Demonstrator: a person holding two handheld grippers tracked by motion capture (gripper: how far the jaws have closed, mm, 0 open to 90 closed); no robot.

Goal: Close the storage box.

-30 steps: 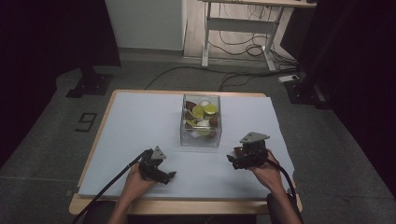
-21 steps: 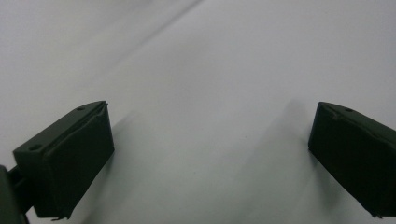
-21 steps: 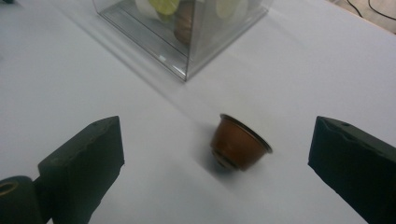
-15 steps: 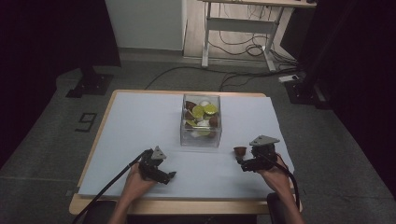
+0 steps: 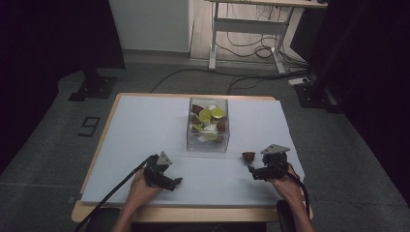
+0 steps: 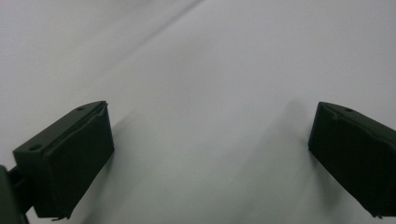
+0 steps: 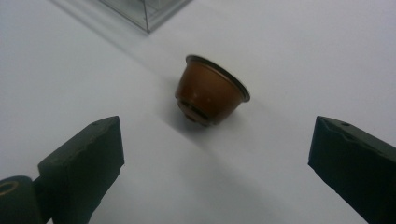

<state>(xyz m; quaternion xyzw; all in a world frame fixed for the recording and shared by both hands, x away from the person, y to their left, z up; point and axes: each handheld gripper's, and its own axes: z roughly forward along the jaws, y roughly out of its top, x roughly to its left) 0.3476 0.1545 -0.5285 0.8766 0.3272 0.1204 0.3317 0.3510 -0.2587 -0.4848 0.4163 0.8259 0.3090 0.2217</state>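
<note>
White-covered table [image 5: 145, 125] in a dim room; brown capsule [image 7: 211, 91] sits just ahead of the right gripper [image 7: 215, 154], both grippers' jaws wide apart.

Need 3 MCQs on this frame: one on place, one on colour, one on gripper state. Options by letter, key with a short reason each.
1. Where is the loose coffee capsule?
A. inside the clear box
B. on the white table cover, ahead of the right gripper
C. between the left gripper's jaws

2. What colour is that capsule?
A. brown
B. yellow-green
C. white

3. How do the right gripper's jaws stand?
A. shut on the capsule
B. shut on nothing
C. open, clear of the capsule

Key:
1 B: it sits on the table cover near the right gripper, outside the clear box.
2 A: its body is brown in the right gripper view.
3 C: the jaws are wide apart, short of the capsule.
</note>
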